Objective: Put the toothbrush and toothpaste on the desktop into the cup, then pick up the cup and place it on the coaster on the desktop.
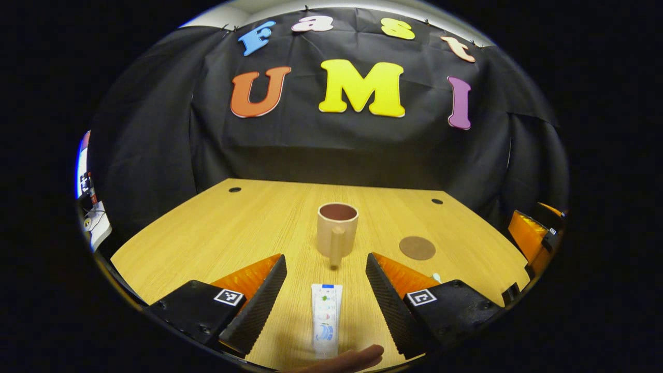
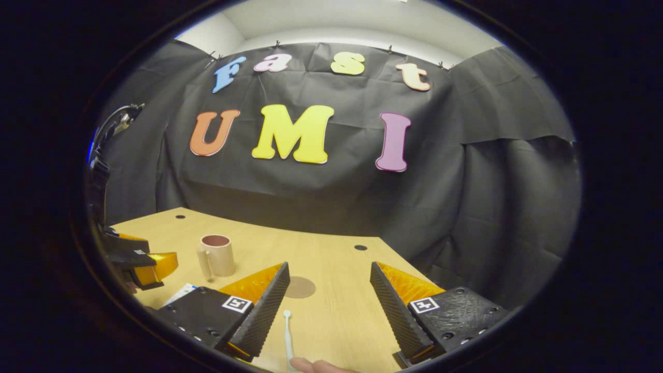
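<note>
beige ceramic cup [image 1: 337, 230] showing a maroon inside | round brown coaster [image 1: 417, 247] | white toothpaste tube [image 1: 326, 318] showing blue print | white toothbrush [image 2: 287, 334] | light wood-grain table [image 1: 217, 233]

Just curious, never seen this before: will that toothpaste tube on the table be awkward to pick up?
Probably not: the toothpaste tube lies flat between the left gripper's open fingers, so rolling seems unlikely. It looks soft, so it may dent when squeezed.
</note>
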{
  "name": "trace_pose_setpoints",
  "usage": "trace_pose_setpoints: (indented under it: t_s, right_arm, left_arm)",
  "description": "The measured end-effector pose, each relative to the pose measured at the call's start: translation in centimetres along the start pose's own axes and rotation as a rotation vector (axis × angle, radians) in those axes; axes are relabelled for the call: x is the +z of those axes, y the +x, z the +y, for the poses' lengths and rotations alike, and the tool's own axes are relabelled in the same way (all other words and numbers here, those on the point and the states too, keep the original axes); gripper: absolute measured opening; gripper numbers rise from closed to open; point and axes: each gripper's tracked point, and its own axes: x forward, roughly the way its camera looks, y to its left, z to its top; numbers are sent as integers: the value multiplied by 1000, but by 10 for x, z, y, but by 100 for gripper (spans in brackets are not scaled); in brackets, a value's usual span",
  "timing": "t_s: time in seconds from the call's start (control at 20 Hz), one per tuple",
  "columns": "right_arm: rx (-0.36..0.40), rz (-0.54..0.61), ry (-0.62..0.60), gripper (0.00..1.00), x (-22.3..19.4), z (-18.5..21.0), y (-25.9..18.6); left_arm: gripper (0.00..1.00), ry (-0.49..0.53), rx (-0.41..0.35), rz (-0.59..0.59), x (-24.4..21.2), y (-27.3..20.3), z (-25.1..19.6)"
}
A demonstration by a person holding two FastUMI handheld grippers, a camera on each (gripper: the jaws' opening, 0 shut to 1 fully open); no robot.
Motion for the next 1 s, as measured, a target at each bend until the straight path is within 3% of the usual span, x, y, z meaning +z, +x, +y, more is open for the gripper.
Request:
trace_pose_setpoints:
  t_s: [0.3, 0.75, 0.85, 0.9, 1.0]
  right_arm:
    - [33, 39, -2, 96, -29, 14, 3]
    - [55, 102, -22, 95, -57, 21, 10]
    - [55, 113, -14, 95, -60, 20, 12]
    - [59, 115, -8, 96, -62, 21, 12]
    - [57, 114, -7, 95, -63, 20, 14]
  left_arm:
    - [99, 76, 17, 154, -65, -11, 8]
    - [95, -7, -13, 296, -95, -12, 2]
    - [87, 0, -77, 300, -99, -10, -9]
    - [76, 9, -71, 297, -100, -9, -6]
    - [69, 17, -52, 298, -101, -8, -2]
